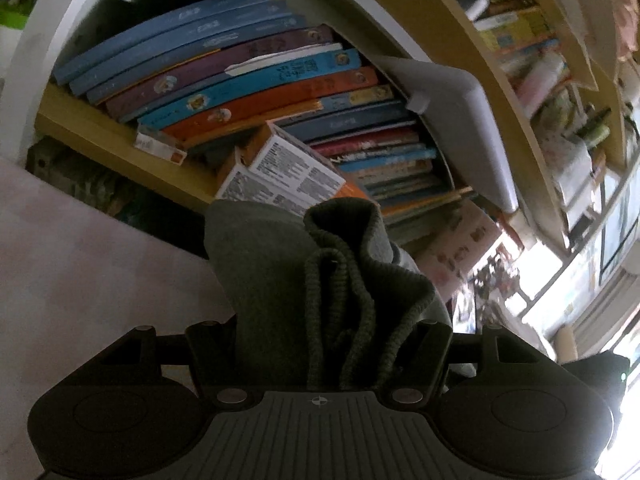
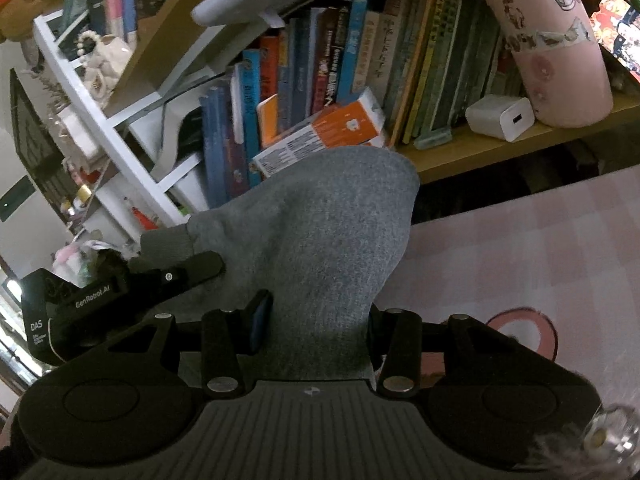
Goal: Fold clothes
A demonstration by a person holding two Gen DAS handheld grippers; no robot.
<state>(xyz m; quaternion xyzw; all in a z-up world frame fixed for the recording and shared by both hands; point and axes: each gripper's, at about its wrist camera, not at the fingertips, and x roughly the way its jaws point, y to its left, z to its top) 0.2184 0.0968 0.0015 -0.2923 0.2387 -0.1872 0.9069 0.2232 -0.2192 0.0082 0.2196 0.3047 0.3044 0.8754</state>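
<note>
1. Closest up, the left gripper (image 1: pixel 320 344) is clamped on a bunched ribbed hem of the grey garment (image 1: pixel 280 264).
2. The right gripper (image 2: pixel 316 336) pinches the same garment (image 2: pixel 320 232), lifted off the pink checked surface (image 2: pixel 520 248).
3. Behind sits a packed bookshelf (image 2: pixel 500 148), with what looks like a charger block (image 2: pixel 500 118), kinda blurry.
4. Cloth fills both gaps and spills upward.

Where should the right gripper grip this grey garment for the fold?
Hold the plain flat edge where the right gripper already pinches the grey garment, coming from below. The cloth spreads smooth there, whereas the ribbed hem, bunched in the left gripper, is thick and wrinkled.
</note>
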